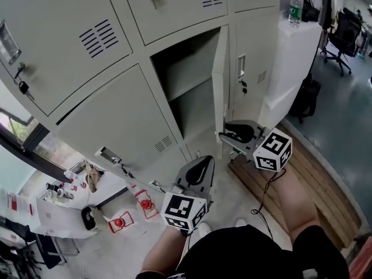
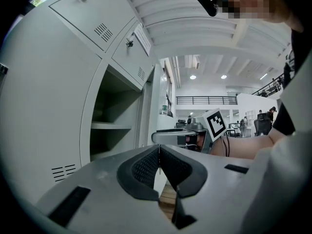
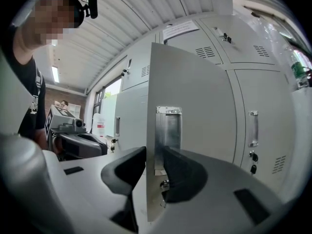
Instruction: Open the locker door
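Right gripper (image 3: 155, 152), jaws slightly apart astride the upright free edge of the swung-out door (image 3: 195, 106) by its handle (image 3: 168, 130), is nearer; left gripper (image 2: 159, 152), closed and empty, hangs well aside.

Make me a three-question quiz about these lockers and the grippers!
1. What stands between the right gripper's jaws?
A) a ball
B) the edge of the open locker door
C) a cup

2. What colour are the lockers?
A) red
B) green
C) light grey

3. How are the left gripper's jaws?
A) closed together, empty
B) wide apart
C) holding a spoon

Answers:
1 B, the door's edge runs between the two jaws in the right gripper view.
2 C, every locker front is pale grey.
3 A, its jaws meet with nothing between them.
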{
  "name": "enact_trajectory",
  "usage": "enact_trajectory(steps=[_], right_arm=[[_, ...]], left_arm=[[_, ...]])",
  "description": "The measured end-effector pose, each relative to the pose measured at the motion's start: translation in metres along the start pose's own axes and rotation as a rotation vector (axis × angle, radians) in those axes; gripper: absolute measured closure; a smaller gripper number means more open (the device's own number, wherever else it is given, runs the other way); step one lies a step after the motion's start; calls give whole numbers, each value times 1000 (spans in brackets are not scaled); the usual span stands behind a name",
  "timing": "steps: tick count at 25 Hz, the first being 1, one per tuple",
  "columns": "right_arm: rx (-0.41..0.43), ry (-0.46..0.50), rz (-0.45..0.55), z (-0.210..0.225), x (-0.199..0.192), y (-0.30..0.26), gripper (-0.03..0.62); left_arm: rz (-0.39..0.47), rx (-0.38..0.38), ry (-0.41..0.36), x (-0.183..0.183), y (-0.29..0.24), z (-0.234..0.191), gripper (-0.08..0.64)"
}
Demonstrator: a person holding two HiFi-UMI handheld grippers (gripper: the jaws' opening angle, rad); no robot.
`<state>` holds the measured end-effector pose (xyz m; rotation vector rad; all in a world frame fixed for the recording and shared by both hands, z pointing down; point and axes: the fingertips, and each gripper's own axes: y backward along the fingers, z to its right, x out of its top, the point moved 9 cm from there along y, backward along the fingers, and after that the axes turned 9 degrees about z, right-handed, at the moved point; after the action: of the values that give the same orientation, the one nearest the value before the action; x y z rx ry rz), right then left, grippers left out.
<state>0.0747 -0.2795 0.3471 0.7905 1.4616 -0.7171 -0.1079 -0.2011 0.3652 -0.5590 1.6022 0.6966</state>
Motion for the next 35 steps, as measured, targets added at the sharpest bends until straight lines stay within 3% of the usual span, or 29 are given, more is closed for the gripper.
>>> enact_trajectory(steps=[9,13,17,21,25,35], right_arm=[[-105,-4,13,5,0,44,416],[-201,8,20,3,0,63,419],[-275,23,22,-5,2,73,342],[-415,80,3,-10,1,73,337],[-530,120,-22,-9,2,74,390],[-635,76,-30,2,1,91,440]], left_arm=[[-10,-76,9,-5,-16,17,543],[-15,-115,16,-6,-21,26,543],[-14,-153,19,-7,-25,36,543],[-18,-177,25,-8,-26,42,543],[-19,-188,29,-8,-25,44,543],[-17,-185,34,-9,-24,42,543]])
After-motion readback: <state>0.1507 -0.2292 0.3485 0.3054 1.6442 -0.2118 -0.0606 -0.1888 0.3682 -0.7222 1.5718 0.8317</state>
